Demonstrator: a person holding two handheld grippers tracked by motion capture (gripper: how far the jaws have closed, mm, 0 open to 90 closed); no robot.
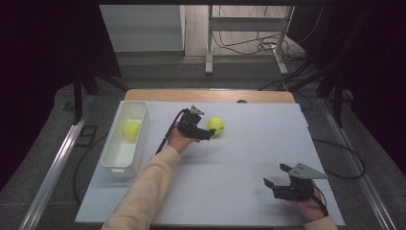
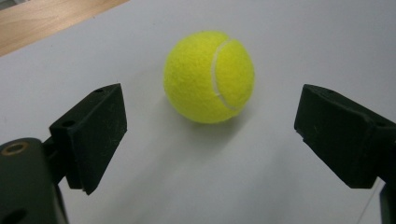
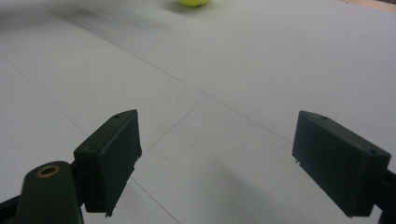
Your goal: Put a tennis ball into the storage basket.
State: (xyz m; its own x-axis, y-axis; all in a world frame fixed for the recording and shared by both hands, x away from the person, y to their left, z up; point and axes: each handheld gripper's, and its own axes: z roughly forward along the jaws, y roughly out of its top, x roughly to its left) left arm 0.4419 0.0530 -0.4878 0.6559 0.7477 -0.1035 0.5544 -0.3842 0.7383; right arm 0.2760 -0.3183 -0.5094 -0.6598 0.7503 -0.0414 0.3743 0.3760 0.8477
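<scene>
1. Near the left edge of the tabletop [image 1: 230,191], a long white bin [image 1: 117,165] lies lengthwise along that edge, and a yellow-green tennis ball [image 1: 132,129] rests inside it toward the far end.

2. Right of the bin, toward the far edge, a person's left arm in a pale sleeve [image 1: 143,191] reaches in from the near edge, and the left gripper [image 1: 210,132] sits low over the white surface with a black cable [image 1: 167,134] trailing from it back toward the sleeve.

3. Just beyond that gripper lies a second tennis ball [image 1: 215,125] on the bare surface near the middle of the far edge; in the left gripper view the ball [image 2: 209,77] sits ahead of the gripper [image 2: 210,135], whose jaws are spread wide, one to each side, neither one touching it.

4. A strip of bare wood [image 1: 210,95] shows past the white surface at the far edge.

5. Near the near right corner, the right gripper [image 1: 277,175] is held in the person's right hand [image 1: 306,203], a grey three-cornered plate [image 1: 306,170] on top; its jaws stand wide apart with nothing between them.

6. The right gripper view looks across the seamed white surface between the parted jaws of that gripper [image 3: 215,158], with the ball [image 3: 193,3] well away at the top edge.
</scene>
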